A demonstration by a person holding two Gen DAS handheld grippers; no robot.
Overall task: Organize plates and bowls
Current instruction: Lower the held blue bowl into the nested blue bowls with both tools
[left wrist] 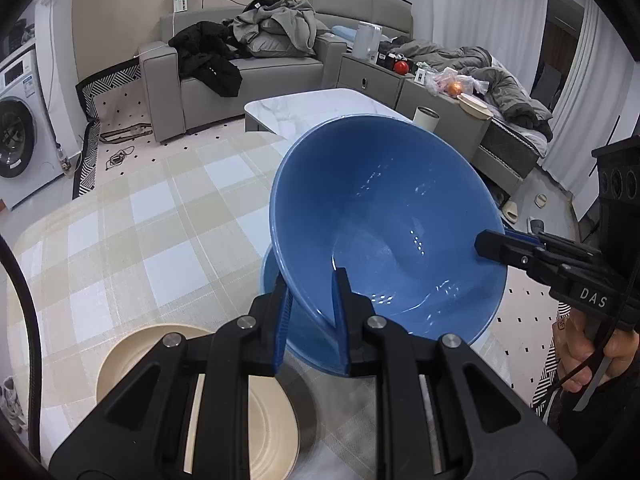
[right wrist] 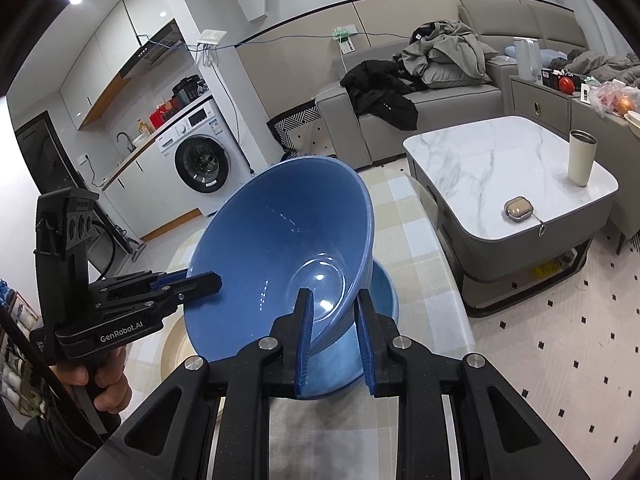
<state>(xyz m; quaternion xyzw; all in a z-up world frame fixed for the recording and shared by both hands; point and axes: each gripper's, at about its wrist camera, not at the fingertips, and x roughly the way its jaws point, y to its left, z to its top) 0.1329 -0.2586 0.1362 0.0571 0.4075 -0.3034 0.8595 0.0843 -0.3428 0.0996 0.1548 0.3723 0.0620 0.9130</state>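
Observation:
A blue bowl [left wrist: 384, 216] is held tilted in the air by both grippers. My left gripper [left wrist: 312, 312] is shut on its near rim, one finger inside and one outside. My right gripper [right wrist: 334, 332] is shut on the opposite rim of the same blue bowl [right wrist: 276, 256]. The right gripper also shows in the left wrist view [left wrist: 504, 248], and the left gripper in the right wrist view [right wrist: 188, 280]. A second blue bowl [right wrist: 380, 292] sits on the table right under the held one. A beige plate [left wrist: 132, 360] lies on the table to the left.
The checked tablecloth [left wrist: 140, 220] covers the table. Beyond stand a marble coffee table [right wrist: 492, 168] with a cream tumbler [right wrist: 581, 158] and a small case [right wrist: 519, 209], a grey sofa [left wrist: 256, 68] with clothes, and a washing machine [right wrist: 200, 160].

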